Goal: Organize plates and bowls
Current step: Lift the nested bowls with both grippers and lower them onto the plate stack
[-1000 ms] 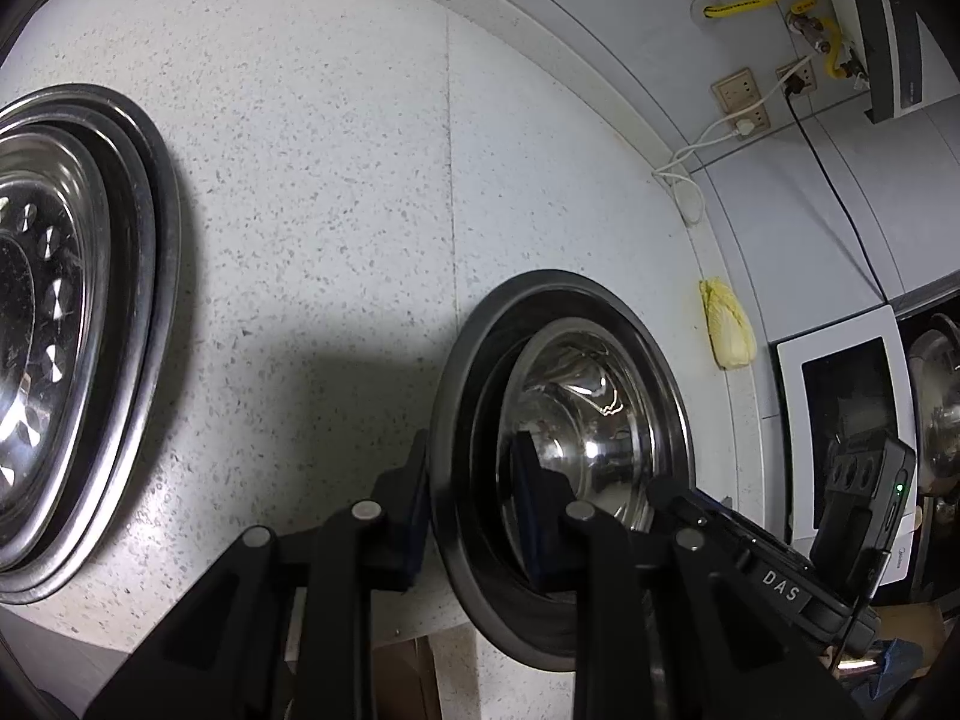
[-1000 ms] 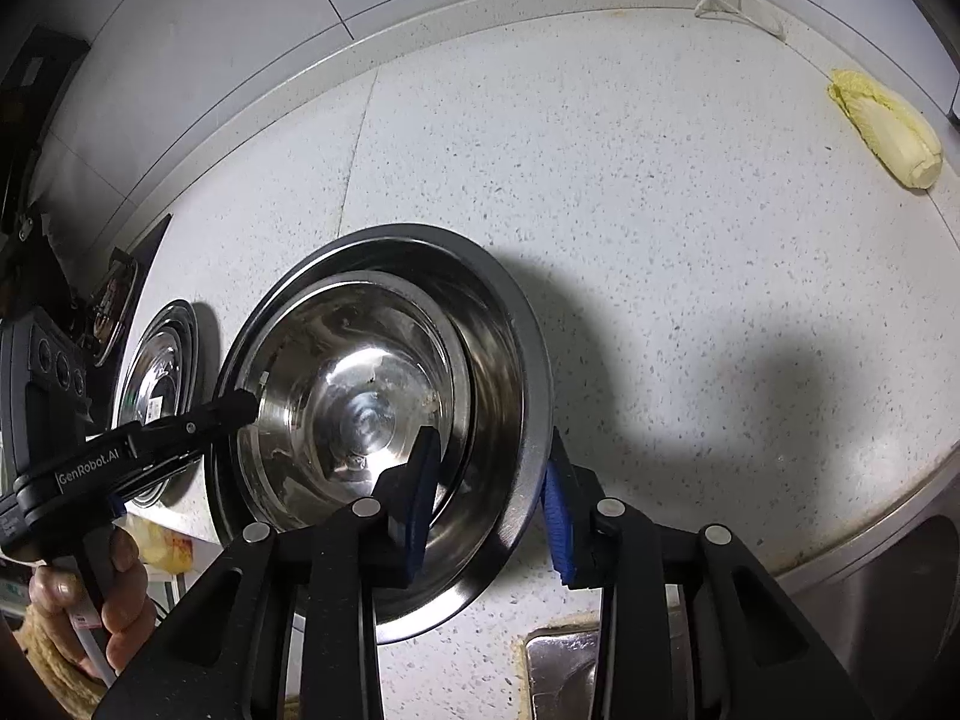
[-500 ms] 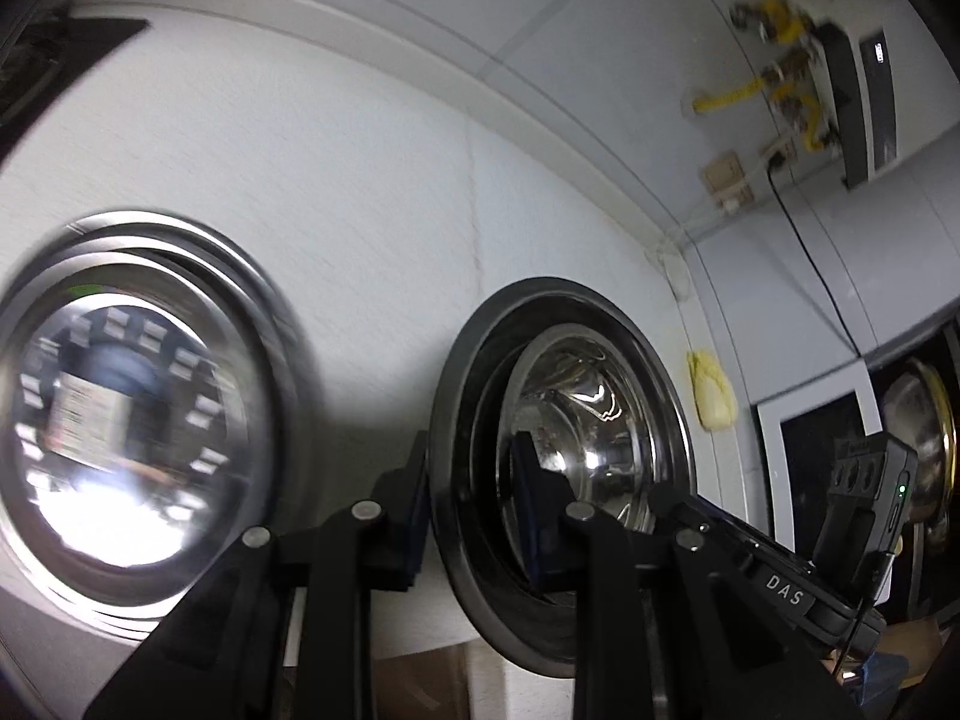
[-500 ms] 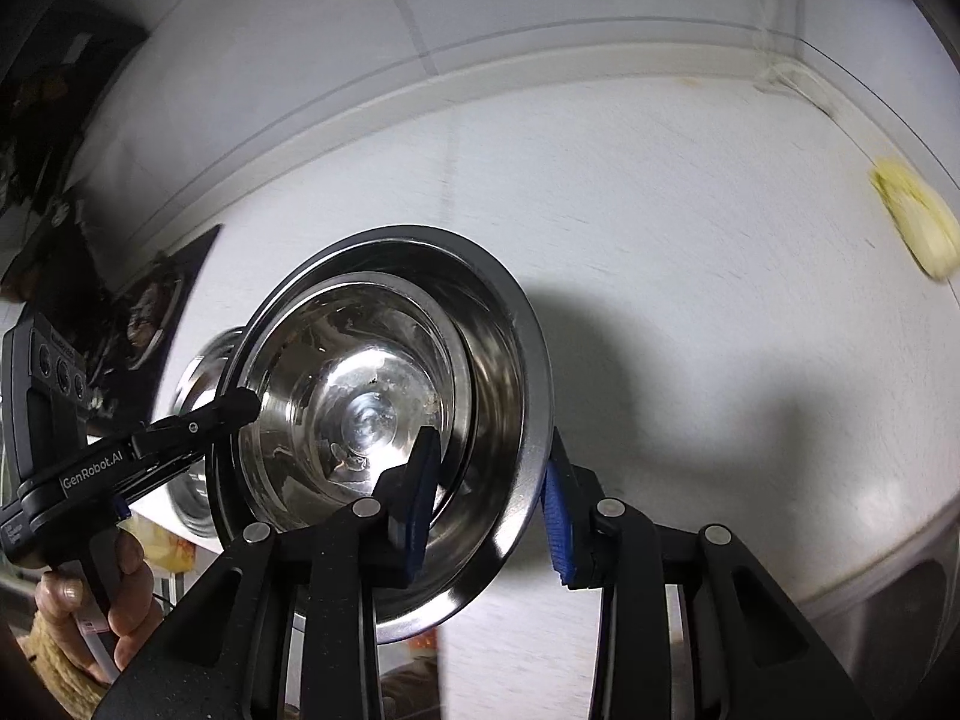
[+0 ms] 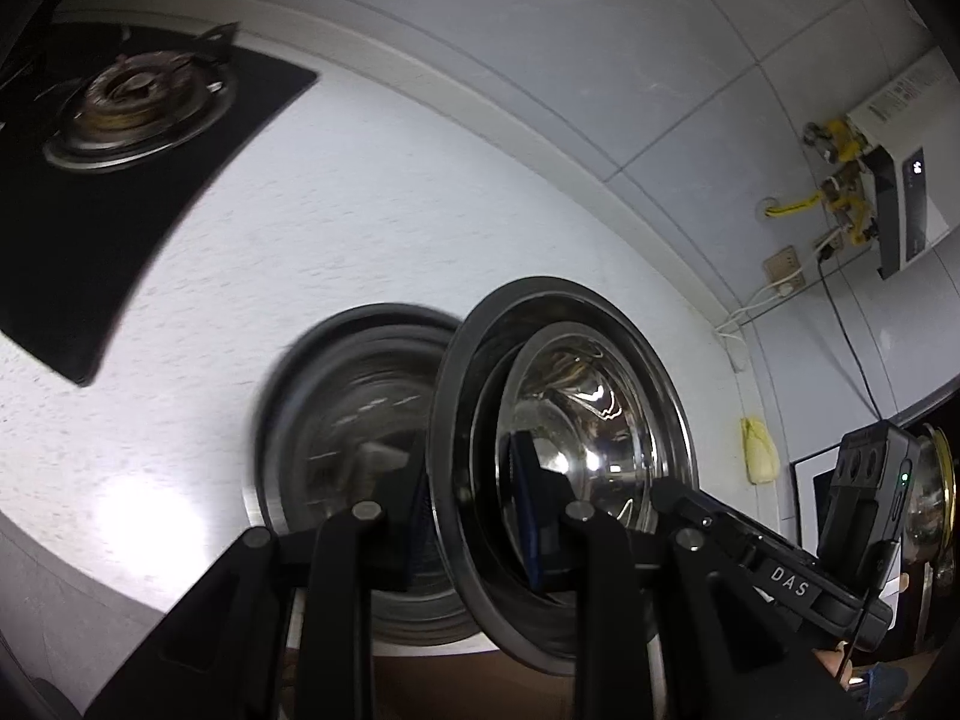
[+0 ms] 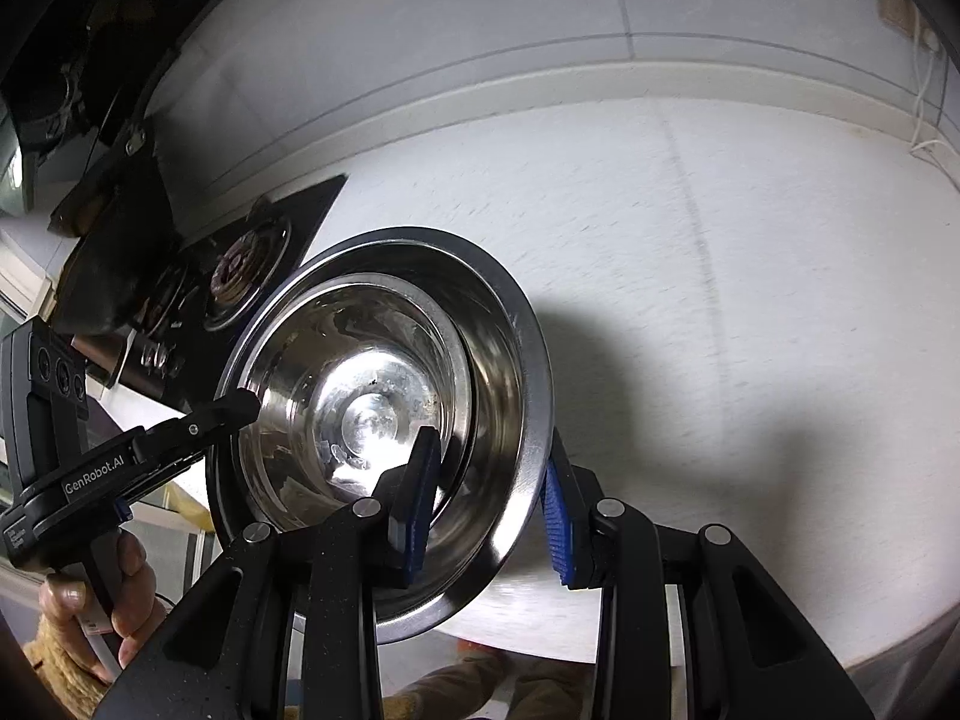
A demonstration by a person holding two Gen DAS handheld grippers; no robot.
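Note:
Two nested steel bowls (image 6: pixel 384 414) are held up off the white counter, tilted, a smaller one inside a larger one (image 5: pixel 570 426). My right gripper (image 6: pixel 489 510) is shut on the larger bowl's rim on its right side. My left gripper (image 5: pixel 474 510) is shut on the rim on the opposite side; it shows in the right wrist view (image 6: pixel 234 408). A stack of steel plates (image 5: pixel 354 438) lies on the counter just behind and left of the bowls, blurred.
A black gas hob (image 5: pixel 120 138) with a burner lies at the far left of the counter (image 6: pixel 720 240). A yellow cloth (image 5: pixel 757 450) lies at the far right by the wall. A water heater (image 5: pixel 894 138) with pipes hangs on the wall.
Both grippers have carried the nested bowls up and leftward toward the plate stack. The stack now sits right behind the bowls and the hob has come into view.

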